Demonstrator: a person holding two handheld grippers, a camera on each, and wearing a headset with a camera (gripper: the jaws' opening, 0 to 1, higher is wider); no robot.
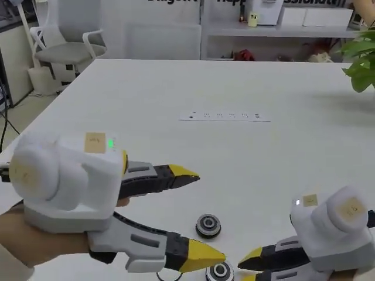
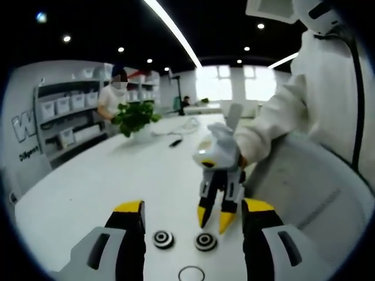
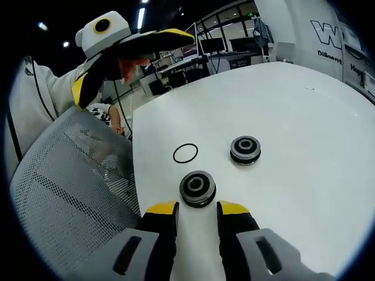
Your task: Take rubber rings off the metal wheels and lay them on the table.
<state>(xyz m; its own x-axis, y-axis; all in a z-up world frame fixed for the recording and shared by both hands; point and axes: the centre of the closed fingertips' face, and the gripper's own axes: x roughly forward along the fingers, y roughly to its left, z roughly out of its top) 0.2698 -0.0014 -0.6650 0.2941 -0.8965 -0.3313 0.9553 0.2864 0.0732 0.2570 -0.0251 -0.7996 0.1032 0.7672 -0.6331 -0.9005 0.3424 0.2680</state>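
**Right gripper lined up on the nearer wheel, nothing gripped.**
The right gripper [image 3: 197, 208], jaws slightly apart and empty, sits just short of the near metal wheel [image 3: 197, 188] at lower centre of its view. The left gripper [image 1: 201, 214] has its jaws wide apart and empty. Advice: brace the wheel with one tool, catch only the dark outer band with a jaw tip, and peel it over the rim. The second wheel [image 3: 245, 149] lies right of centre. Both are grey discs, dark-banded. One thin black rubber ring [image 3: 185, 153] lies flat on the white table [image 3: 281, 105].
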